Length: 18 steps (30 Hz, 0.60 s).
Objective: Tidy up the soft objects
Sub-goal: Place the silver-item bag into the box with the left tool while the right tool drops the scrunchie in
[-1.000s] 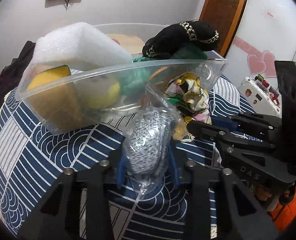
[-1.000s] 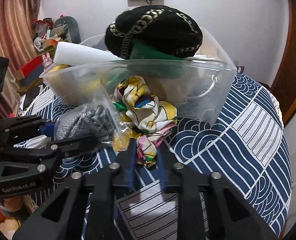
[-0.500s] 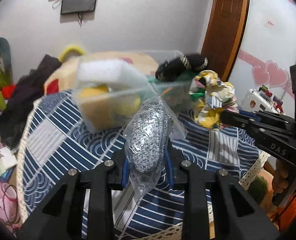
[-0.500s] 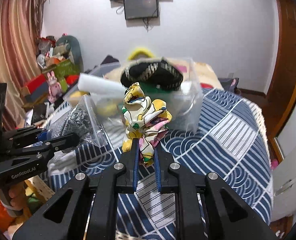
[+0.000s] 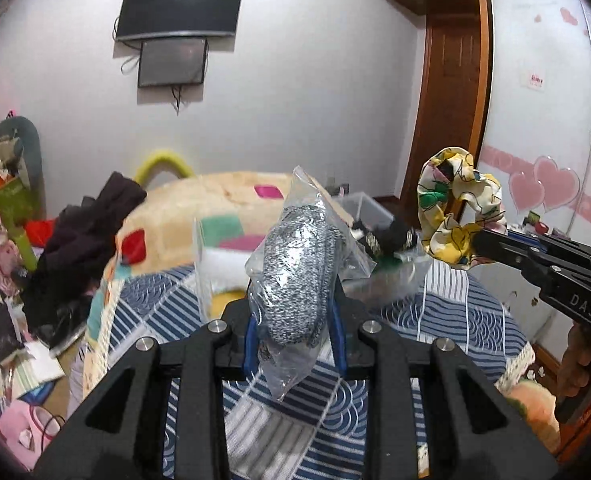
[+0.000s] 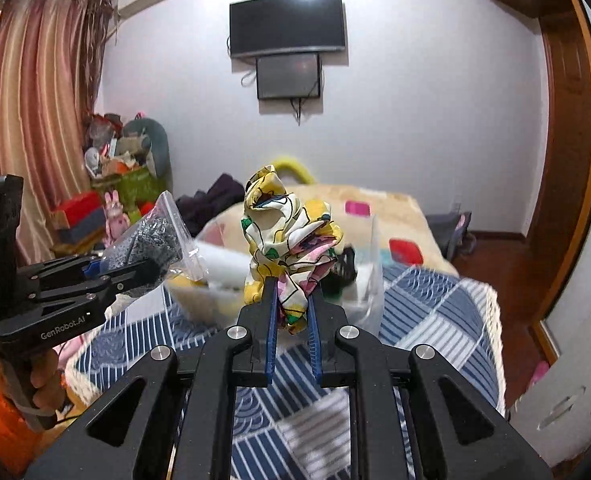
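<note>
My left gripper (image 5: 293, 300) is shut on a clear plastic bag holding a grey speckled knit item (image 5: 295, 272) and holds it high above the table; the bag also shows in the right wrist view (image 6: 147, 240). My right gripper (image 6: 291, 296) is shut on a yellow floral scrunchie (image 6: 287, 240), also raised; it shows in the left wrist view (image 5: 457, 212). The clear plastic bin (image 6: 369, 276) with white foam (image 5: 223, 268), a yellow sponge and a black chain-trimmed item (image 5: 391, 236) stands on the table below and ahead of both grippers.
The round table has a blue and white patterned cloth (image 6: 435, 320). Behind it is a bed with a cream patchwork blanket (image 5: 215, 208) and dark clothes (image 5: 83, 240). Clutter and toys lie at the left (image 6: 115, 184). A wooden door frame (image 6: 563, 160) is at the right.
Both grippers have lifted up and back from the bin, carrying the bagged knit item and the scrunchie. The bin now looks smaller and lower.
</note>
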Each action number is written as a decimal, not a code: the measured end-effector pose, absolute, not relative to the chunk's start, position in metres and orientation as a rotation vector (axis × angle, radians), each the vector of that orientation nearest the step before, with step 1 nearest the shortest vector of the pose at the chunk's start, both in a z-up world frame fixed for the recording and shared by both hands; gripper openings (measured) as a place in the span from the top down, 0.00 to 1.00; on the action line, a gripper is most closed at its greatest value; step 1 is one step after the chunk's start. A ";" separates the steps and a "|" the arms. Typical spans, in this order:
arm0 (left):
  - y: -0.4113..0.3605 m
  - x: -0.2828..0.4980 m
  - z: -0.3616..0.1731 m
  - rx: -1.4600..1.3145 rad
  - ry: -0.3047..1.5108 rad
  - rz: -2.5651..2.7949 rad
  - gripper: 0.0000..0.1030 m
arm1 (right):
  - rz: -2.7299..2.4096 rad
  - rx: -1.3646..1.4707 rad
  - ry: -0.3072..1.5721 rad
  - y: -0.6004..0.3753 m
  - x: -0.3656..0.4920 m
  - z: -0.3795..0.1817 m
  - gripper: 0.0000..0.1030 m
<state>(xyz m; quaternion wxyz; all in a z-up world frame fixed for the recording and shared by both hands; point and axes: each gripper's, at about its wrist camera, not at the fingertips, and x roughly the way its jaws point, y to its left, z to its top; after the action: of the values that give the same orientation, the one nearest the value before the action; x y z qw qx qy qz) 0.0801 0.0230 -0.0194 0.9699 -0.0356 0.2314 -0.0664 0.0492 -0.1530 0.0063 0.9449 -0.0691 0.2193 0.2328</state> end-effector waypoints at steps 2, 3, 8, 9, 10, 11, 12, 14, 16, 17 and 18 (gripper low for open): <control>0.023 0.085 -0.012 -0.067 0.450 -0.128 0.72 | 0.472 -0.139 0.426 -0.151 0.053 0.013 0.88; 0.023 0.087 -0.009 -0.062 0.443 -0.125 0.72 | 0.470 -0.138 0.417 -0.149 0.056 0.015 0.88; 0.025 0.110 0.001 -0.076 0.438 -0.119 0.72 | 0.465 -0.144 0.392 -0.134 0.072 0.021 0.88; 0.027 0.118 0.001 -0.085 0.445 -0.121 0.72 | 0.465 -0.145 0.390 -0.130 0.078 0.022 0.88; 0.028 0.126 0.001 -0.091 0.453 -0.120 0.72 | 0.465 -0.145 0.390 -0.126 0.082 0.022 0.88; 0.029 0.132 -0.001 -0.093 0.462 -0.122 0.72 | 0.463 -0.144 0.393 -0.121 0.088 0.021 0.88; 0.030 0.140 -0.003 -0.097 0.478 -0.125 0.72 | 0.461 -0.145 0.397 -0.118 0.091 0.021 0.88; 0.031 0.156 -0.010 -0.105 0.515 -0.126 0.72 | 0.460 -0.155 0.413 -0.109 0.101 0.017 0.88; 0.030 0.172 -0.019 -0.101 0.559 -0.120 0.72 | 0.459 -0.163 0.434 -0.101 0.109 0.010 0.88; 0.029 0.178 -0.024 -0.099 0.578 -0.121 0.72 | 0.459 -0.166 0.453 -0.097 0.114 0.004 0.88; 0.028 0.185 -0.029 -0.099 0.598 -0.123 0.72 | 0.457 -0.165 0.466 -0.095 0.117 0.000 0.88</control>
<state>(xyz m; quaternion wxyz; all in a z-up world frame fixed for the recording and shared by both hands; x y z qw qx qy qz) 0.1852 0.0282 -0.0292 0.9525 -0.0485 0.2945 -0.0607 0.1172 -0.0952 0.0002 0.9439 -0.0808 0.2284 0.2244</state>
